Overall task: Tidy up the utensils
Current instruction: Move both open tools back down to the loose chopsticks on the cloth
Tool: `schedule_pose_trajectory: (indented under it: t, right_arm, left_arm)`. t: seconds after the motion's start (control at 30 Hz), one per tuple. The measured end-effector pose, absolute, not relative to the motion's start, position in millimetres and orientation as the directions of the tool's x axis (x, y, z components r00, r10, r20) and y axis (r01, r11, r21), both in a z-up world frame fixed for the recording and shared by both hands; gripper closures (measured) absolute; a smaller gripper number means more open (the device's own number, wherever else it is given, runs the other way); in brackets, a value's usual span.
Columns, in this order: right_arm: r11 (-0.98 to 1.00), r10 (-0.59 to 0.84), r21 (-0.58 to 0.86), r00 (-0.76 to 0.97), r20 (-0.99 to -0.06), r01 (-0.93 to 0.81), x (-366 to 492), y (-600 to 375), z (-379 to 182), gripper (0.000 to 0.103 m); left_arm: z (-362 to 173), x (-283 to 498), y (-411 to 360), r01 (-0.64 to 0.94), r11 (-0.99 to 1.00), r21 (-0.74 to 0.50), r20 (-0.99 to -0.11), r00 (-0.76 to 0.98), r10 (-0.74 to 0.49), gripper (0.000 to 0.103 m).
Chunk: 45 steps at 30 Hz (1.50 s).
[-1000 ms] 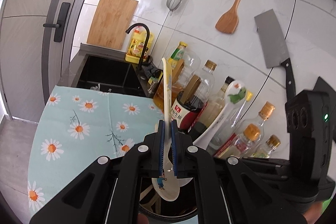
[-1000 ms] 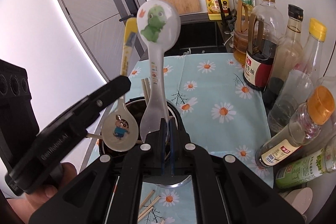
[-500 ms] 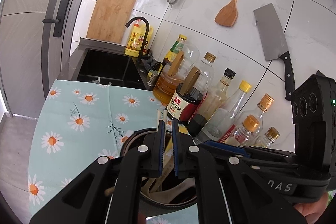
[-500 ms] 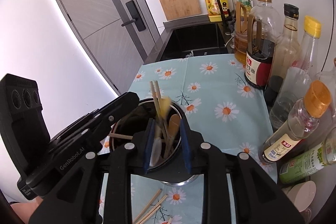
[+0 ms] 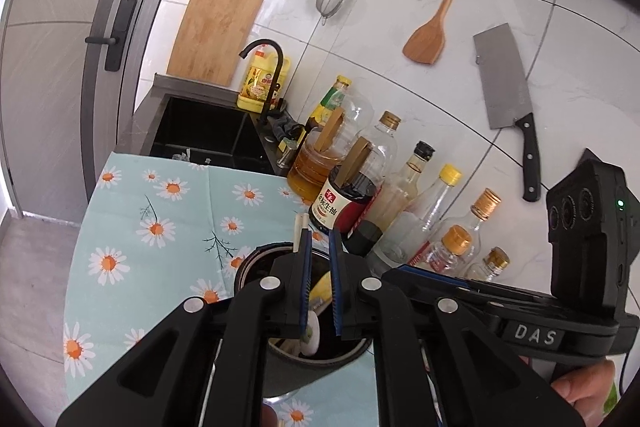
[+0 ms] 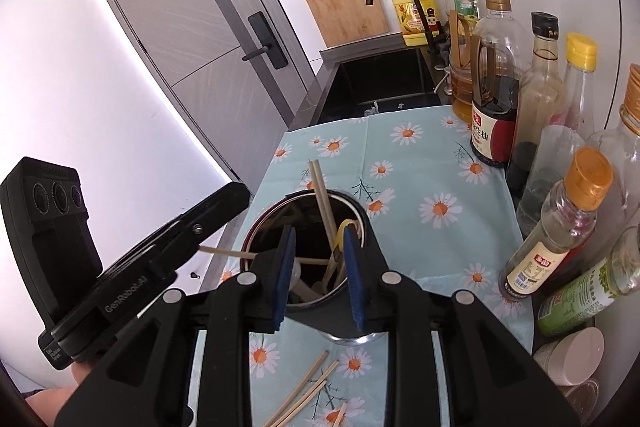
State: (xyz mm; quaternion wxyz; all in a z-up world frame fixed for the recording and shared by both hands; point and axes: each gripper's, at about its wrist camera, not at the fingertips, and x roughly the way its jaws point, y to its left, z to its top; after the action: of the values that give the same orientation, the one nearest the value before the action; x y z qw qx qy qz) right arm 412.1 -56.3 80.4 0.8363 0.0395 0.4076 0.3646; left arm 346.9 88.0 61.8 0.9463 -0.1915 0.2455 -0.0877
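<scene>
Spoons and some chopsticks sit inside the round dark metal holder [image 6: 352, 215], loose wooden chopsticks [image 6: 304, 395] lie just beside it, left gripper [image 5: 319, 283] and right gripper [image 6: 318, 275] both slightly parted, empty.

A counter is covered by a daisy-print cloth [image 6: 420, 163], on which a dark utensil holder [image 6: 360, 215], loose chopsticks [image 6: 304, 393] and – along the wall – a row of bottles [image 6: 560, 247] are set.

White marble-tiled wall [image 5: 384, 39] behind black sink [image 5: 200, 131]; left of sink, grey door [image 6: 192, 27]; wooden cutting board [image 5: 216, 31] leaning above it; bright daylight beside door.
</scene>
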Motion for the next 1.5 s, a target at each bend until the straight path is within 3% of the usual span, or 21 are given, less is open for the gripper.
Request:
schedule_pose_trajectory:
  t: [0.03, 0.1, 0.43, 0.53, 0.63, 0.73, 0.8, 0.93, 1.5]
  right_arm:
    - [0.728, 0.646, 0.37, 0.397, -0.651, -0.577, 410, -58, 82, 0.077]
    - [0.723, 0.653, 0.381, 0.391, -0.649, -0.576, 405, -62, 84, 0.077]
    - [0.71, 0.673, 0.424, 0.361, -0.646, -0.562, 373, -82, 91, 0.075]
    - [0.682, 0.704, 0.468, 0.33, -0.629, -0.562, 357, -90, 91, 0.066]
    - [0.686, 0.7, 0.474, 0.321, -0.638, -0.553, 341, -97, 88, 0.065]
    - [0.707, 0.674, 0.458, 0.316, -0.668, -0.539, 327, -102, 81, 0.053]
    - [0.723, 0.655, 0.45, 0.314, -0.687, -0.524, 320, -105, 75, 0.052]
    - [0.76, 0.613, 0.444, 0.296, -0.733, -0.474, 309, -114, 58, 0.04]
    - [0.837, 0.454, 0.387, 0.096, -0.886, -0.386, 279, -97, -23, 0.044]
  left_arm:
    - [64, 342, 89, 0.08, 0.909, -0.409, -0.423, 0.866, -0.267, 0.075]
    - [69, 331, 88, 0.092, 0.911, -0.403, -0.4, 0.877, -0.266, 0.066]
    - [82, 283, 80, 0.138, 0.92, -0.367, -0.399, 0.87, -0.289, 0.066]
    - [82, 264, 79, 0.154, 0.922, -0.355, -0.4, 0.867, -0.299, 0.066]
    - [80, 247, 79, 0.172, 0.921, -0.351, -0.404, 0.859, -0.315, 0.065]
    - [74, 234, 80, 0.193, 0.912, -0.362, -0.432, 0.832, -0.347, 0.055]
    - [70, 226, 80, 0.195, 0.914, -0.356, -0.447, 0.823, -0.35, 0.055]
    - [57, 211, 87, 0.188, 0.914, -0.36, -0.479, 0.803, -0.354, 0.055]
    - [-5, 182, 94, 0.161, 0.923, -0.35, -0.644, 0.674, -0.362, 0.055]
